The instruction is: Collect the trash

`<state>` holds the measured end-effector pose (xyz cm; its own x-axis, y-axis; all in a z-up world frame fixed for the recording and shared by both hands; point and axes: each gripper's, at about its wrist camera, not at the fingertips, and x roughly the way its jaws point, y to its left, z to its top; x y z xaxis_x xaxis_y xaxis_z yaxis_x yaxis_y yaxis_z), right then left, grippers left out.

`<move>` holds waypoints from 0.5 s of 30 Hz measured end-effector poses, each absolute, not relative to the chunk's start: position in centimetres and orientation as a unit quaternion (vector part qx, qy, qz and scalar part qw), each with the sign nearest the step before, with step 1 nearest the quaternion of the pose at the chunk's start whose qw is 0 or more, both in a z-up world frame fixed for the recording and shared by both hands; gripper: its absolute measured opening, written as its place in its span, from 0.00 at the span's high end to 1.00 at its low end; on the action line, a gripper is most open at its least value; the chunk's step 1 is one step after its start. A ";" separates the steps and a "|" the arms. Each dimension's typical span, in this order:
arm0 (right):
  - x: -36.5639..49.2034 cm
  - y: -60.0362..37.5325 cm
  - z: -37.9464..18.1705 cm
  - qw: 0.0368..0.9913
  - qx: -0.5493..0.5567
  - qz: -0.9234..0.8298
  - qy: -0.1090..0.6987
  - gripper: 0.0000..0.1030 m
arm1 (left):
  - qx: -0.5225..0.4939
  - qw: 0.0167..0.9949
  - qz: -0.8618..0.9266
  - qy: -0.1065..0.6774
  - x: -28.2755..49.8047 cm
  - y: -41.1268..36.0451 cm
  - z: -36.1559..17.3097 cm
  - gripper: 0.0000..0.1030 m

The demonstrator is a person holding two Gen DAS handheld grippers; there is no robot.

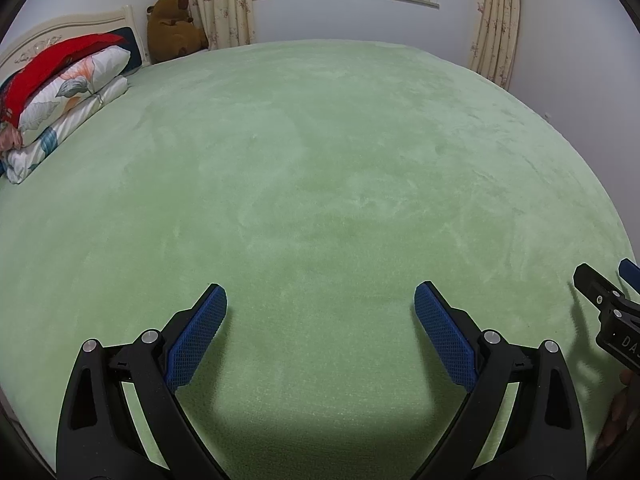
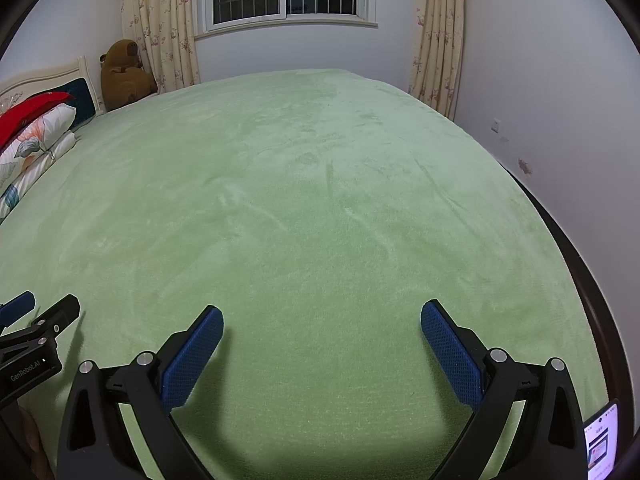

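Left to right: folded floral quilts with a red pillow (image 1: 60, 76), a brown plush capybara (image 1: 174, 26), then a wide fuzzy green bedspread (image 1: 320, 160) with zero trash visible in either view (can't tell whether it's already collected or just out of frame). The left gripper (image 1: 320, 306) and right gripper (image 2: 322, 324) both hover spread wide, holding nothing.

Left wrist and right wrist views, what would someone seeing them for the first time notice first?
The wide green bedspread fills nearly everything, and no trash shows on it. At its far left corner a brown plush toy sits against the floral curtain, next to a red pillow atop folded floral bedding. Low in front, the left hand-held gripper and right hand-held gripper both stand wide open and empty over the bed.
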<state>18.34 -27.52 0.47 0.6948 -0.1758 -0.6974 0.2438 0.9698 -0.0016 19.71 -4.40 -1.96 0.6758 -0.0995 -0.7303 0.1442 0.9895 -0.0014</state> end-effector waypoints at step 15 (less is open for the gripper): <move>18.4 -27.5 0.5 0.919 0.045 -0.114 0.374 0.05 | 0.020 0.913 -0.073 0.401 19.8 -4.3 -2.1 0.10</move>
